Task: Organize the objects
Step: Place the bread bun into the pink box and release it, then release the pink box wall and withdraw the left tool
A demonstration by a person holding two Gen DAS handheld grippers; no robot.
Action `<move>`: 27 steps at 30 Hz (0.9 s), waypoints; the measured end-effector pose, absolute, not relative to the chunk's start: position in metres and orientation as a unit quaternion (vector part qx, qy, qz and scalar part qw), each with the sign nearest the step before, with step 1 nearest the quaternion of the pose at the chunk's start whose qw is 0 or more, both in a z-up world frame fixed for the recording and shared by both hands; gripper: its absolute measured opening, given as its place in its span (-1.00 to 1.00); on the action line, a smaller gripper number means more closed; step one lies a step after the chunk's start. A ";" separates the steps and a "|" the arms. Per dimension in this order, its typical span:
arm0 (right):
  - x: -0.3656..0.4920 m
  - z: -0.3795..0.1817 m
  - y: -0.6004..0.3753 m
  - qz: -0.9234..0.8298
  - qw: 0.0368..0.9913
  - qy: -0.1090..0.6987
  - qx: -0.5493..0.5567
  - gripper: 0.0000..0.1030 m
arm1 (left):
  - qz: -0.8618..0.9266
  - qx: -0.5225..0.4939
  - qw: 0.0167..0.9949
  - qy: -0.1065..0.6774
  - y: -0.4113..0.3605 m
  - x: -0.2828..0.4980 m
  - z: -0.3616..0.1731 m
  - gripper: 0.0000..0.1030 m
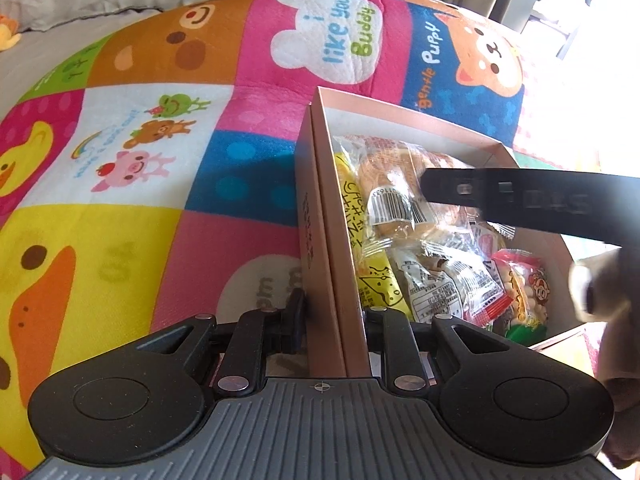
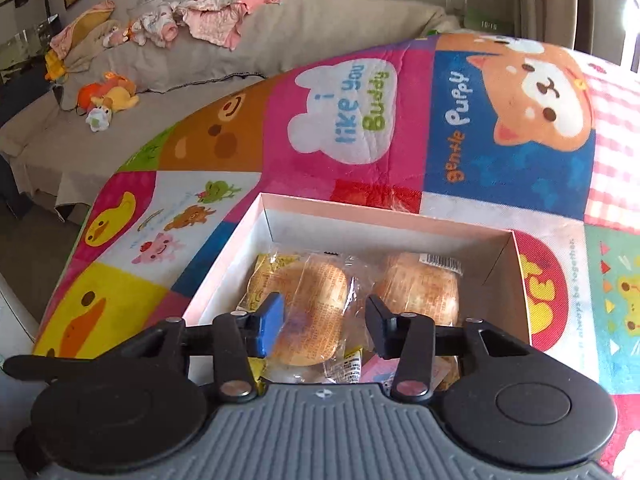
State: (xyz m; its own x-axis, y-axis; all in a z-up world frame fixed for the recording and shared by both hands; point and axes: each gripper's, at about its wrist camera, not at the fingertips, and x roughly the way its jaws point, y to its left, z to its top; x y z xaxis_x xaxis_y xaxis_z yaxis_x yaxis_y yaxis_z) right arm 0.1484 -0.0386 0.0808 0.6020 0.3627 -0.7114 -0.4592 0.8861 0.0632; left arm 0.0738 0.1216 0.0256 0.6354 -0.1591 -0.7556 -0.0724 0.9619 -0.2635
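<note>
- A bright patchwork play mat (image 2: 352, 120) with cartoon animals covers the work surface; behind it stands a grey sofa (image 2: 280, 40) strewn with pink clothes (image 2: 216, 16) and soft toys (image 2: 108, 96).
- A pink cardboard box (image 1: 320, 208) sits open on the mat, filled with wrapped snacks.
- The left gripper (image 1: 334, 316) is clamped on the box's near left wall: one finger outside, the other inside, the wall pinched between them.
- Inside, a yellow stick packet (image 1: 352, 208) lies along that wall, beside a wrapped round pastry (image 1: 392, 184) with a barcode label; smaller packets crowd the near end.
- The right gripper (image 2: 324, 320) hangs over the box, jaws partly open, with a wrapped round pastry (image 2: 312, 304) below and between the fingers; whether the pads touch it cannot be told.
- A second wrapped pastry (image 2: 420, 288) lies just beside it to the right, close to the right wall.
- A strip of bare box floor shows along the far wall (image 2: 384, 236).
- Outside the box, the mat to the left is open and flat.
- In the left wrist view one finger of the right gripper (image 1: 520, 196) reaches across above the snacks, blurred.
</note>
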 end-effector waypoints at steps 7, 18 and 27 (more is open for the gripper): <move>0.073 0.108 -0.114 0.258 0.920 0.273 -0.113 0.65 | -0.015 -0.128 0.894 0.430 0.117 0.076 0.027 -0.60; 0.065 0.046 -0.161 0.183 0.924 0.308 -0.132 0.45 | -0.039 -0.057 0.908 0.413 0.065 0.133 0.026 -0.65; 0.101 0.031 -0.172 0.127 0.945 0.294 -0.072 0.45 | -0.023 -0.016 0.917 0.397 0.061 0.163 0.021 -0.46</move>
State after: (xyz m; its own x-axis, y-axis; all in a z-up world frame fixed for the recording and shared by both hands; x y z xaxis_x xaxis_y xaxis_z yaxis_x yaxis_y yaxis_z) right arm 0.1012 -0.1720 0.0309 0.7947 0.1981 -0.5738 -0.2830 0.9571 -0.0615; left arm 0.1630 0.0607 0.0208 0.6830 -0.0543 -0.7284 0.0290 0.9985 -0.0473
